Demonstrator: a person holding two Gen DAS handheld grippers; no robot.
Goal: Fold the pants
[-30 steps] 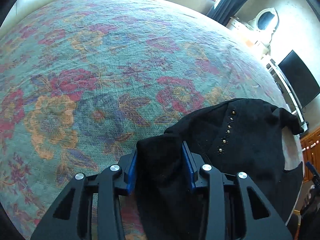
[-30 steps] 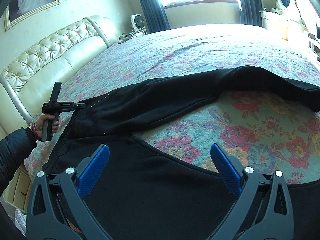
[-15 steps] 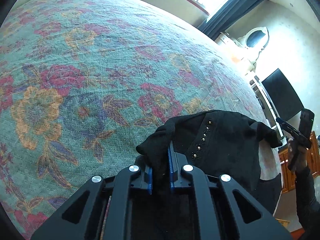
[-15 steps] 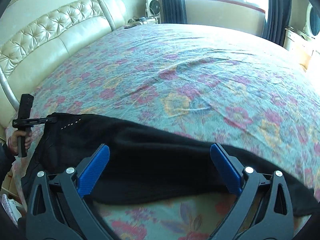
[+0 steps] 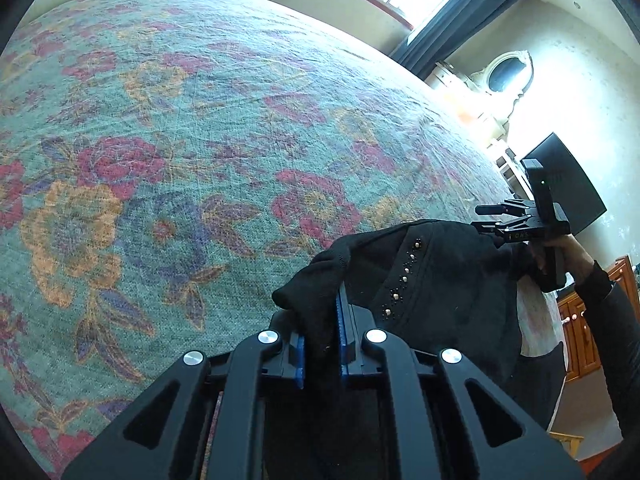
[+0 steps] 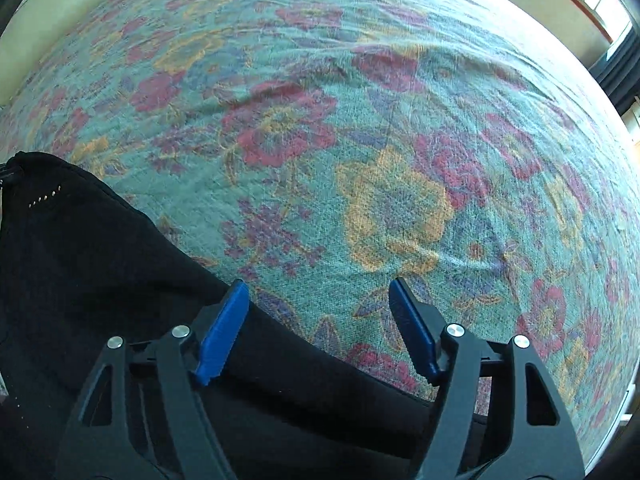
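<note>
Pants of black soft fabric (image 5: pixel 440 280), with a short row of small metal studs (image 5: pixel 400 276), lie bunched at the near right edge of the bed in the left wrist view. The left tool (image 5: pixel 322 340) is clenched on a fold of this fabric, its blue pads pressed against the cloth from both sides. The bed carries a teal bedspread with red and orange flowers (image 5: pixel 180 140), which fills most of this view. At the right, the right tool (image 5: pixel 504 220) reaches over the far end of the bunched fabric, held by a hand in a dark sleeve (image 5: pixel 568 252). A dark flat screen (image 5: pixel 568 184) stands by the wall behind it.

In the right wrist view, the pants (image 6: pixel 100 260) spread across the lower left of the flowered bedspread (image 6: pixel 360 120), studs showing near the left edge. The right tool (image 6: pixel 320 328) is released, its blue pads wide apart, one over the black fabric and one over bare bedspread.
</note>
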